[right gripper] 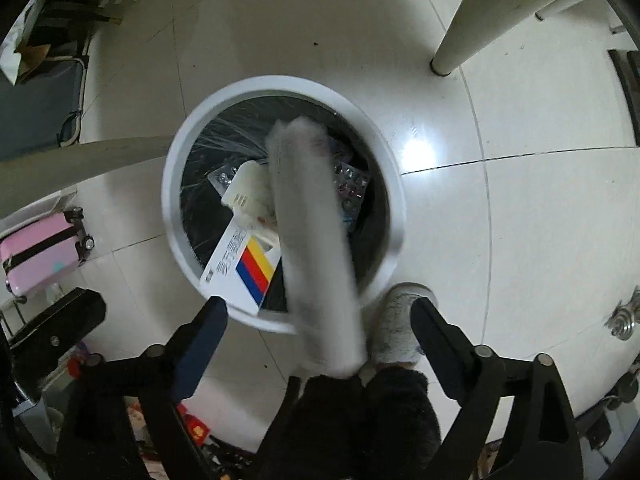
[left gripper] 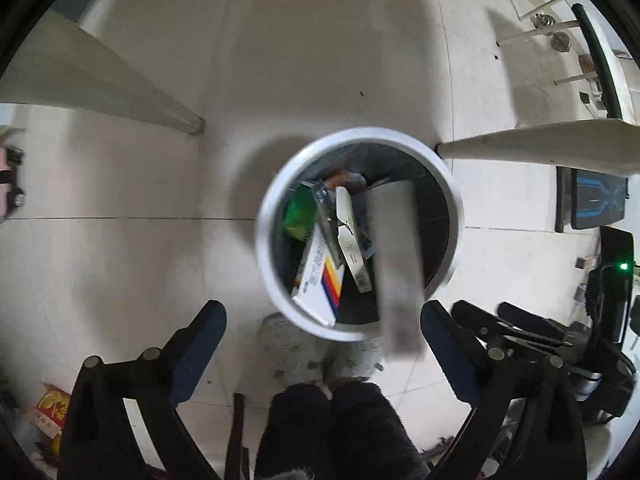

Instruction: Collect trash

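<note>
Trash bin (left gripper: 264, 240) holds boxes; left gripper (left gripper: 322, 316) and right gripper (right gripper: 320, 314) both released above it

Left claw (left gripper: 323, 322) gapes wide, aimed down; right claw (right gripper: 319, 318) likewise.

Glossy white tile floor (right gripper: 520, 208), dark grout lines, ceiling-light glare. Cream table legs (left gripper: 176, 116) left and right of floor centre; pink suitcase (right gripper: 40, 252) far left of it.
</note>
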Motion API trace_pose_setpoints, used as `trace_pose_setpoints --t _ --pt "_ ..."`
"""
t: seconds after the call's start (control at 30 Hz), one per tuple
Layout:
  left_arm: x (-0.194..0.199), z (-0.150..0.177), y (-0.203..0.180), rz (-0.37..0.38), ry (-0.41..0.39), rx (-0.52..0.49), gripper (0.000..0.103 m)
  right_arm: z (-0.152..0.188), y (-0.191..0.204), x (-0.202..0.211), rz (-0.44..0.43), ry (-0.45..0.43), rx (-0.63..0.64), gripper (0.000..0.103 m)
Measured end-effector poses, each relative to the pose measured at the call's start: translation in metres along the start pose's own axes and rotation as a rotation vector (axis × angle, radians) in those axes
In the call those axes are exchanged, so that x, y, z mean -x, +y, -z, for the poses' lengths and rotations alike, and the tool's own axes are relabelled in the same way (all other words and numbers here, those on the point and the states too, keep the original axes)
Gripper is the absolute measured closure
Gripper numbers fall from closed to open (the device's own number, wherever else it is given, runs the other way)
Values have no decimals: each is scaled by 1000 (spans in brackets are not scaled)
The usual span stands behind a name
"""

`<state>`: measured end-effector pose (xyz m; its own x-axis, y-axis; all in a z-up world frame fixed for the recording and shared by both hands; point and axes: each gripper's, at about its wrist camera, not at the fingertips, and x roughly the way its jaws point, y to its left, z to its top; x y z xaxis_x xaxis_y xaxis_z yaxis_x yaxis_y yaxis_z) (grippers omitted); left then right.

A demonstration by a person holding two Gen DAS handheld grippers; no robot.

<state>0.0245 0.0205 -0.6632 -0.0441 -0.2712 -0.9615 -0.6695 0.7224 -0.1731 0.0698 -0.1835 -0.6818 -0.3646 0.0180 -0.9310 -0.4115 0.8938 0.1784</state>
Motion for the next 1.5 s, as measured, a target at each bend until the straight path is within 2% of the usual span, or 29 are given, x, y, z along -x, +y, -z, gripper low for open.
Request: trace_pose_setpoints --t 0.2,0.43,0.8,1.07,1.3,1.5 --pt "69 44 -13 -126 -103 -20 4 45 10 84 56 -93 42 3" --pt "162 100 -26 -149 -159 6 4 108 21 197 72 -182 98 3" --pt "300 167 -49 -79 -246 -20 4 210 38 370 -4 -256 179 3" --pt "386 205 -63 1 -308 -61 4 267 54 474 -80 -298 246 3" --pt "443 228 -69 83 -352 -83 4 308 61 543 -167 -321 273 3" --pt "476 245 -71 147 -385 -90 4 330 70 572 -213 -351 288 3"
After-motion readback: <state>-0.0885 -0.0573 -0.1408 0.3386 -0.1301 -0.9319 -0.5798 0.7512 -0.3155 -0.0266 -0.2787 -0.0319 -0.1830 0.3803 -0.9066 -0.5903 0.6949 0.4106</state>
